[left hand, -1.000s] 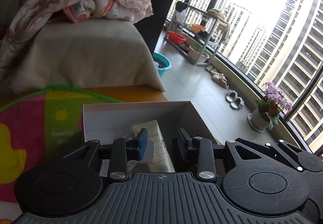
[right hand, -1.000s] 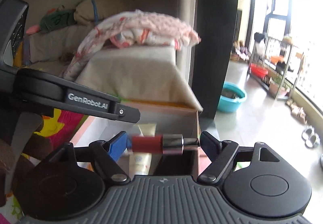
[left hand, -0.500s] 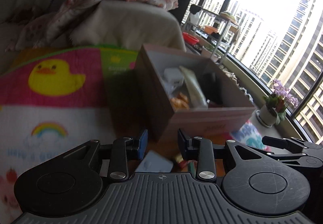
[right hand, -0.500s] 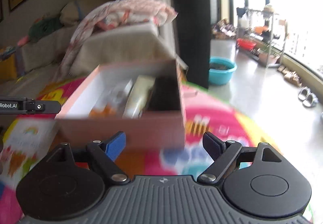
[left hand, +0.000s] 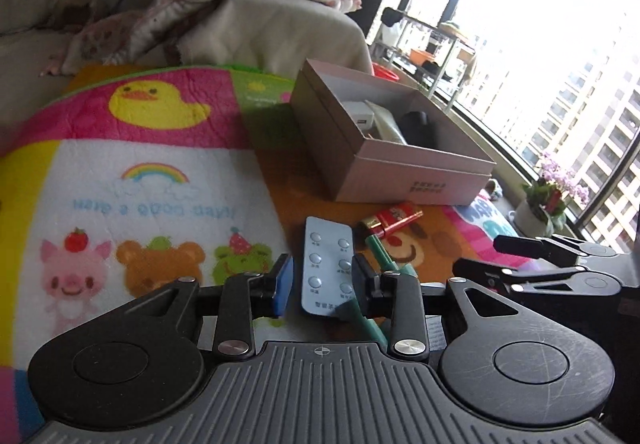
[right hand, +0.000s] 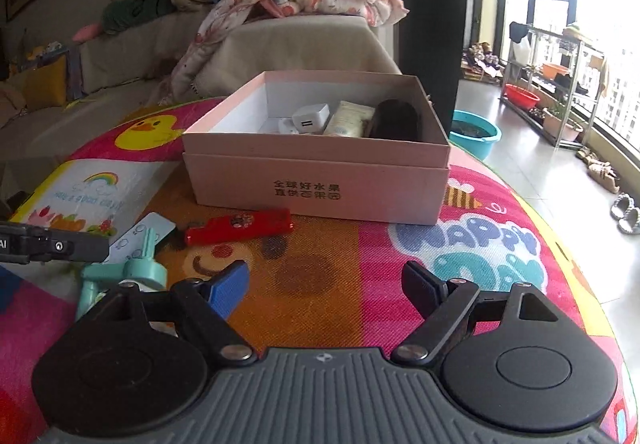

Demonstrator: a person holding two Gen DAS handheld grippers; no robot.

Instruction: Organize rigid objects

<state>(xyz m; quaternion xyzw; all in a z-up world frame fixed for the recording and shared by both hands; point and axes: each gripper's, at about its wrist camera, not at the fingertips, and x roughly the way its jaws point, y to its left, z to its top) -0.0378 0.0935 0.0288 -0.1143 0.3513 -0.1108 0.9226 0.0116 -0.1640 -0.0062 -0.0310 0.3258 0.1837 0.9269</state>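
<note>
Looking along the left hand-held gripper (left hand: pixel 322 280), its jaws are seen set narrow and empty, hovering over a pale blue remote control (left hand: pixel 326 264) that lies flat on the colourful mat (left hand: pixel 120 184) at lower centre of the frame. Whether the pads touch the remote cannot be told. Just right of the remote a green stick-shaped item (left hand: pixel 382 258) is laid, and beyond it a red lighter (left hand: pixel 394 222). An open pink box (left hand: pixel 404 180) is placed at upper centre, with a white charger (left hand: pixel 360 114) and a dark object (left hand: pixel 420 126) inside. The right hand-held gripper (left hand: pixel 552 264) is glimpsed at the right edge.

From the right wrist view, the right hand-held gripper (right hand: pixel 324 284) is held wide and empty above the mat (right hand: pixel 480 244), near the bottom of the frame. The pink box (right hand: pixel 320 184) is set at centre; inside it the charger (right hand: pixel 310 118), a cream tube (right hand: pixel 348 118) and the dark object (right hand: pixel 396 120) are seen. The red lighter (right hand: pixel 240 226) lies just before the box, with the remote (right hand: pixel 140 232) and a teal plastic item (right hand: pixel 124 274) at lower left.
</note>
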